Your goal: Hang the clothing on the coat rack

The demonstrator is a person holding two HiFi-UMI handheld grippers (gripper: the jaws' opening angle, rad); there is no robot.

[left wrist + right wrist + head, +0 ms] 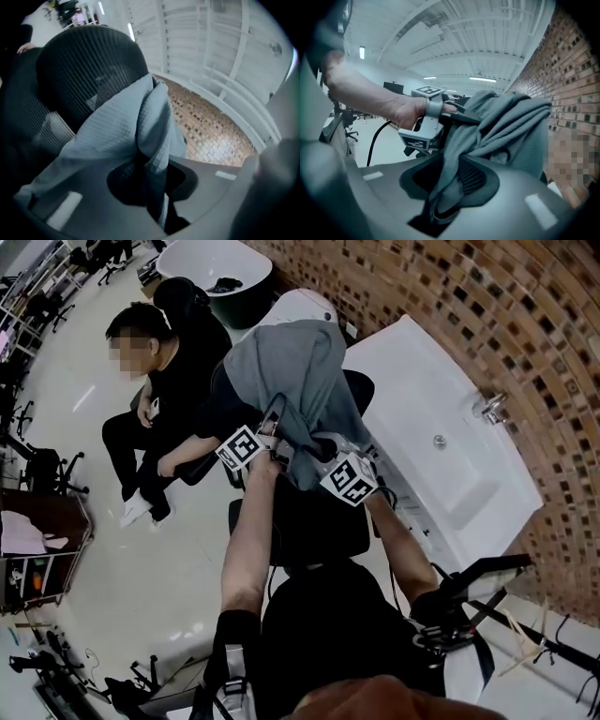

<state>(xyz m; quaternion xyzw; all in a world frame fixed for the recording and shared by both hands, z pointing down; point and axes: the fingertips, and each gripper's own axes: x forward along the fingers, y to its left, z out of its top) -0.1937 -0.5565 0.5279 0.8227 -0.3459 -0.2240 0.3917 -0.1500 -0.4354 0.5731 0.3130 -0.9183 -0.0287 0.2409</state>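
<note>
A grey garment [292, 379] hangs bunched above a black office chair [314, 521], held up from below by both grippers. My left gripper [270, 427] is shut on a fold of the cloth [140, 136], which runs down between its jaws [151, 190]. My right gripper [323, 454] is shut on another fold [487, 126] close beside it, the cloth pinched between its jaws [447, 190]. The right gripper view also shows the left gripper [425, 123] and the hand holding it, touching the same garment. I cannot make out a coat rack with certainty.
A white basin counter [441, 437] runs along the brick wall [525, 324] at the right. A person in black [164, 399] sits at the left. A black stand with a wooden hanger [525, 643] is at the lower right. A mesh chair back [89, 70] is behind the cloth.
</note>
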